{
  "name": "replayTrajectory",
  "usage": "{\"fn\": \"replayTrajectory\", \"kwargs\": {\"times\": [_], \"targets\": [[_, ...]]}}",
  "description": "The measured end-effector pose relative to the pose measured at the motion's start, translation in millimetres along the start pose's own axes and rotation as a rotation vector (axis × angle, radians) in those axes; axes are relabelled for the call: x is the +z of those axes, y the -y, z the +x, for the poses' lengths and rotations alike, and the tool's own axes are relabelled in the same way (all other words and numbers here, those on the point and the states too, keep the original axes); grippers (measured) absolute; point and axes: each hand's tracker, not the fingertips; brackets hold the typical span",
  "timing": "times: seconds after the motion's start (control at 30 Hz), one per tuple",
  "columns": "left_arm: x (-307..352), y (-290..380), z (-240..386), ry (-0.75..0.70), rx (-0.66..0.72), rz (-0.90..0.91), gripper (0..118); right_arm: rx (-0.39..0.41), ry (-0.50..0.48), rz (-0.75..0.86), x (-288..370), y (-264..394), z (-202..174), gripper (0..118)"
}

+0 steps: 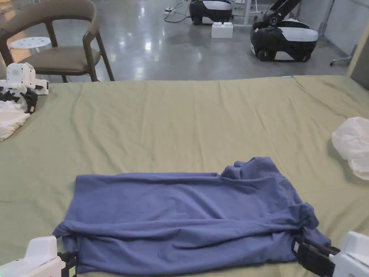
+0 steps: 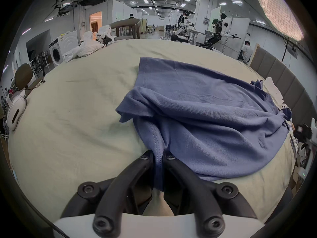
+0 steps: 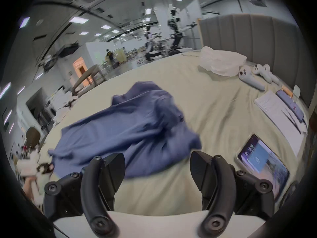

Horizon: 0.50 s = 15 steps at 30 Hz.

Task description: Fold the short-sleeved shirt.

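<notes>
Shirt (image 1: pixel 187 212), blue and short-sleeved, spread near the bed's (image 1: pixel 180 119) near edge, partly folded lengthwise with its near side doubled over and bunched, one sleeve poking up toward the right. Left tongs (image 2: pixel 158 155) at the shirt's left end, jaws together and clamped on a hemmed fold of the cloth. Right tongs (image 3: pixel 157 162) at the shirt's right end, jaws apart with nothing between them, just off the fabric; white cloth (image 1: pixel 353 144) at the bed's right edge.

Matt blue cloth shirt (image 1: pixel 187 212)
</notes>
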Motion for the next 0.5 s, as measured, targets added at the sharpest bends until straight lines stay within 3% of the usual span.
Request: {"fn": "replayTrajectory", "kwargs": {"times": [0.07, 0.1, 0.13, 0.17, 0.3, 0.37, 0.5], "targets": [[-1, -2, 2, -0.003, -0.012, -0.013, 8, -0.024, 0.084, -0.034, -28, -4, 7, 69], [-1, -3, 2, -0.004, -0.024, -0.020, 8, -0.042, 0.093, -0.078, -40, -3, 12, 52], [-1, -3, 3, -0.004, -0.030, -0.022, 8, -0.053, 0.084, -0.122, -47, 1, 15, 26], [-1, -3, 3, -0.006, -0.032, -0.022, 8, -0.030, 0.083, -0.102, -47, 4, 14, 10], [8, -7, 2, -0.005, -0.025, -0.016, 1, 0.002, 0.096, -0.099, -32, -3, 7, 8], [32, -2, 4, -0.028, -0.045, 0.082, 0, -0.087, 0.096, -0.069, -15, -7, 14, 7], [78, 10, -19, 0.041, 0.100, 0.092, 0, -0.001, 0.119, 0.019, 33, -2, 15, 7]]}}
